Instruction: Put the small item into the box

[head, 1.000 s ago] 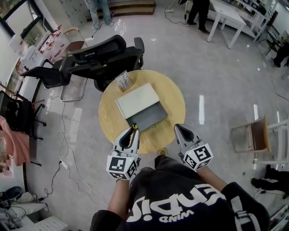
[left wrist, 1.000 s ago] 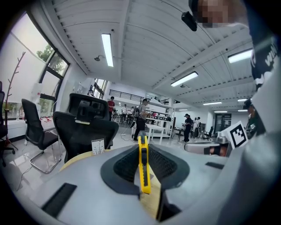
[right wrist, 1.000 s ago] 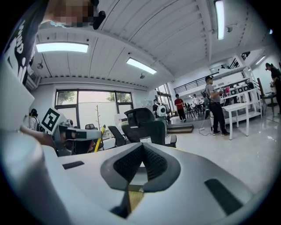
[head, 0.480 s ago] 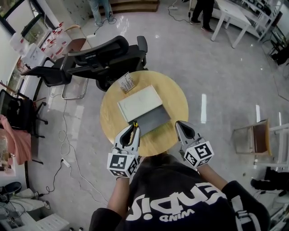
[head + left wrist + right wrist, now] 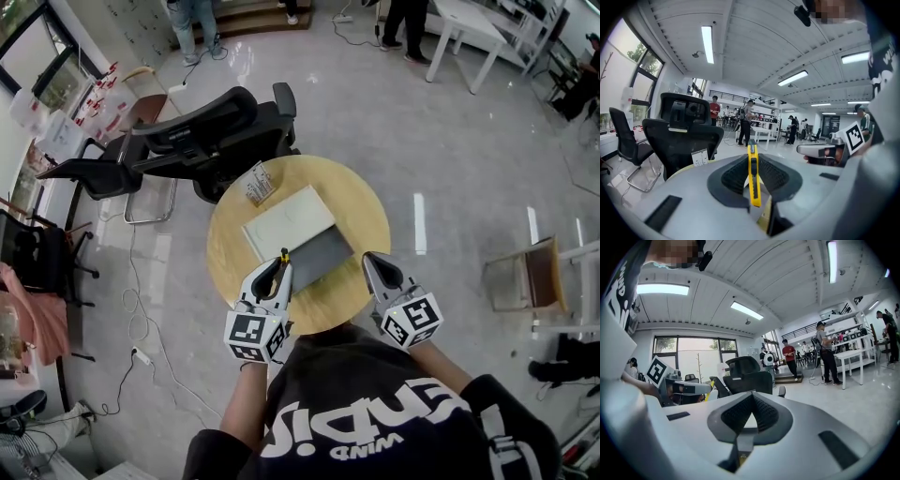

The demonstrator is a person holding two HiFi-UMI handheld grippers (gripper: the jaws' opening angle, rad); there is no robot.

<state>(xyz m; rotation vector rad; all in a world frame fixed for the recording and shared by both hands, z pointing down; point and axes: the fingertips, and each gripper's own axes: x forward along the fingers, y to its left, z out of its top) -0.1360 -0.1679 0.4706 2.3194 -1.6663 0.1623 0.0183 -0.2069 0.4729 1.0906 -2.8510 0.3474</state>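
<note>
Left tongs (image 5: 281, 265) tight on yellow knife (image 5: 752, 173), at box (image 5: 319, 255)'s near-left corner

A glossy grey floor (image 5: 450, 141) is seen around the round bench (image 5: 361, 202). Black office chairs (image 5: 202, 127) are placed behind it, under lit ceiling lamps (image 5: 707, 43).

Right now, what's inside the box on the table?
The box shows a bare grey open part. The white lid hides whatever lies under it. The knife is in the left gripper, not inside.
</note>
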